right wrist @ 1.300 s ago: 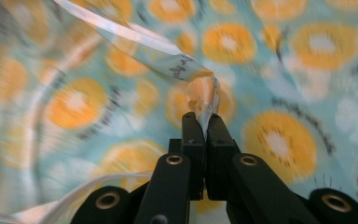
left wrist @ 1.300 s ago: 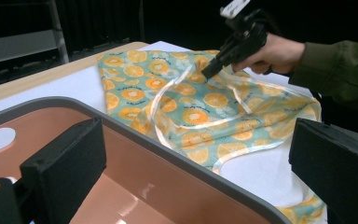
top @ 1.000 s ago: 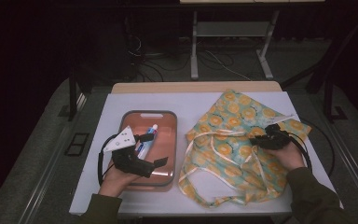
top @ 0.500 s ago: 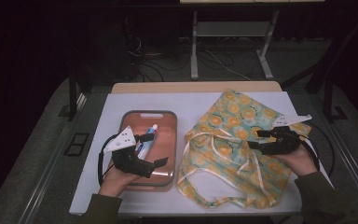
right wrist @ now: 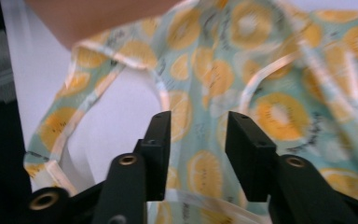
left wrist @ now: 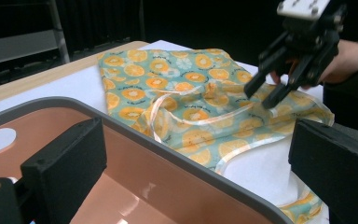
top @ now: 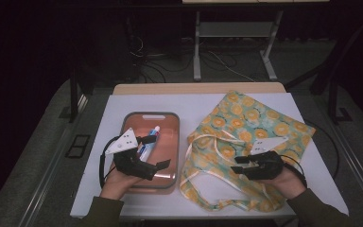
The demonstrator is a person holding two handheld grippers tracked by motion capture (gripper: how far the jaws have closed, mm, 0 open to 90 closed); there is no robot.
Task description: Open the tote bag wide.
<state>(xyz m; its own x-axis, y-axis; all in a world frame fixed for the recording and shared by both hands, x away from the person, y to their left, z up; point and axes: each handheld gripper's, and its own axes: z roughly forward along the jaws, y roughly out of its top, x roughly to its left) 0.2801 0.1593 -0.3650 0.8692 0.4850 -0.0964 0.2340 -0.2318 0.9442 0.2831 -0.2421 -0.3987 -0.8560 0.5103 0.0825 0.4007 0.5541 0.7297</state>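
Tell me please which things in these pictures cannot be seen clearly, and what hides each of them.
- Toothpaste tube in the tray: high view, lower part hidden behind the left gripper; its print is too small to read.
- Bag opening: high view, partly covered by the right gripper and hand.
- Bag print: right gripper view, blurred.
- Tray contents: left gripper view, cut off by the bottom edge.

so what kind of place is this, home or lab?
Probably a lab or recording room: a white-topped table on grey carpet, loose cables on the floor, a metal-legged bench behind. On it, a salmon plastic tray and an orange-print cloth bag.
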